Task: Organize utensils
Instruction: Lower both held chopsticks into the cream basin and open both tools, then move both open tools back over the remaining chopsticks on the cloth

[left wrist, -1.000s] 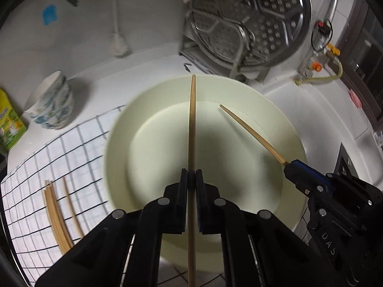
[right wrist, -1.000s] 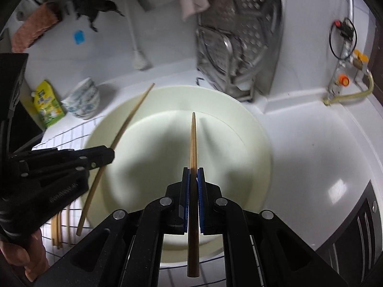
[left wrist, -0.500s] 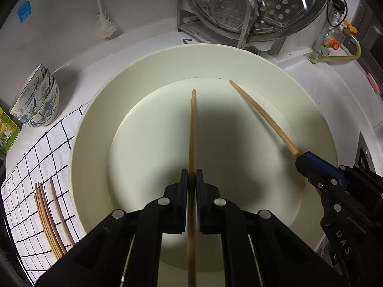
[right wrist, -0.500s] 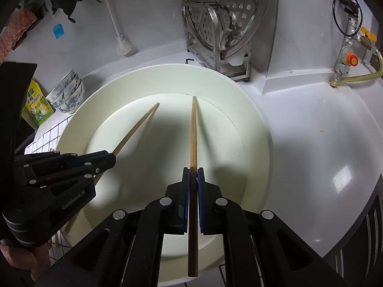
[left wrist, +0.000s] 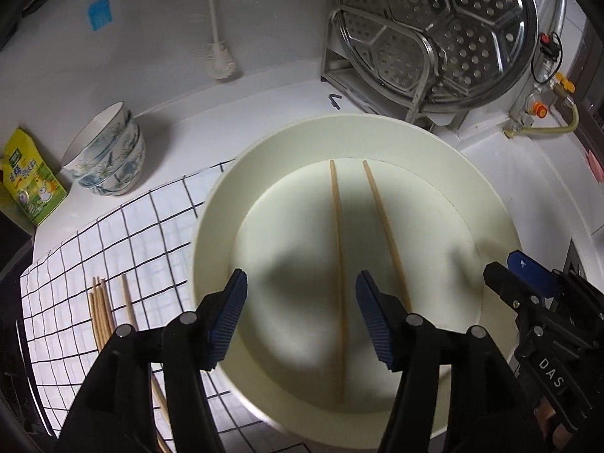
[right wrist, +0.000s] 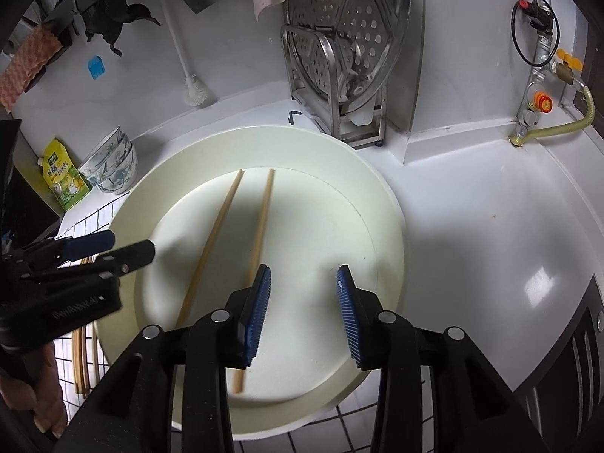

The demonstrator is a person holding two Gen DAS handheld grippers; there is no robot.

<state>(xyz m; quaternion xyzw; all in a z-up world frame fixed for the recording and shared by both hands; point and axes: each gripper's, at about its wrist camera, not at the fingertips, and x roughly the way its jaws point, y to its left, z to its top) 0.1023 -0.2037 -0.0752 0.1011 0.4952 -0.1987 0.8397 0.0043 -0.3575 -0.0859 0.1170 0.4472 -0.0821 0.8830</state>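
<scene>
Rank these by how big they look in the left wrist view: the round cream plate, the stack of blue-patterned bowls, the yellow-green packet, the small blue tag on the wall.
1. Round cream plate, by far the largest.
2. Stack of blue-patterned bowls.
3. Yellow-green packet, only slightly smaller than the bowls; the fisheye edge makes that unsure.
4. Small blue tag, smallest, though also farthest away.

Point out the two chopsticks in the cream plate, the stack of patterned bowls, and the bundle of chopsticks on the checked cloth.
two chopsticks [left wrist: 337, 226]: left wrist view, mid-shaft of the left one.
stack of patterned bowls [left wrist: 113, 158]: left wrist view, side wall.
bundle of chopsticks [left wrist: 101, 313]: left wrist view, middle of the sticks.
</scene>
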